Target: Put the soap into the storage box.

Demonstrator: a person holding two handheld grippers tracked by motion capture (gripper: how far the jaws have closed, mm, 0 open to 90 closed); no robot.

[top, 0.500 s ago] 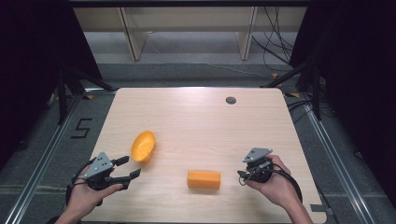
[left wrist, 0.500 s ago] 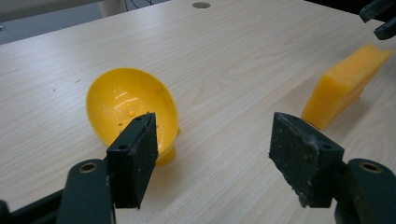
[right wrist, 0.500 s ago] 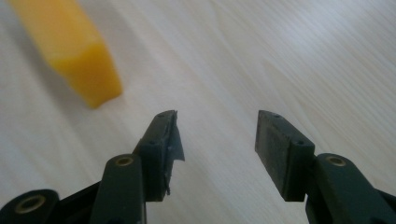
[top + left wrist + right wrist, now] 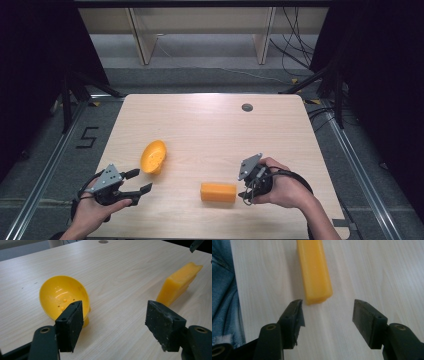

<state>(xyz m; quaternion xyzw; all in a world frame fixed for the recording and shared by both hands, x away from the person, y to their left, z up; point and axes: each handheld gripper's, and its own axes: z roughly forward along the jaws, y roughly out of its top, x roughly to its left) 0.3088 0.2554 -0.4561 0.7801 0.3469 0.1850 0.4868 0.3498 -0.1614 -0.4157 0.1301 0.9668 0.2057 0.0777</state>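
The counter (image 4: 210,125) is a pale wood-grain top with rounded corners, filling the middle of the high view, and a small dark round disc (image 4: 247,107) is set in it toward the upper right. Two orange things lie directly on it. A yellow-orange bowl (image 4: 153,156) with small holes in its bottom sits tipped on its side at the lower left. An orange rectangular block (image 4: 218,192) lies flat at the lower centre, well apart from the bowl.
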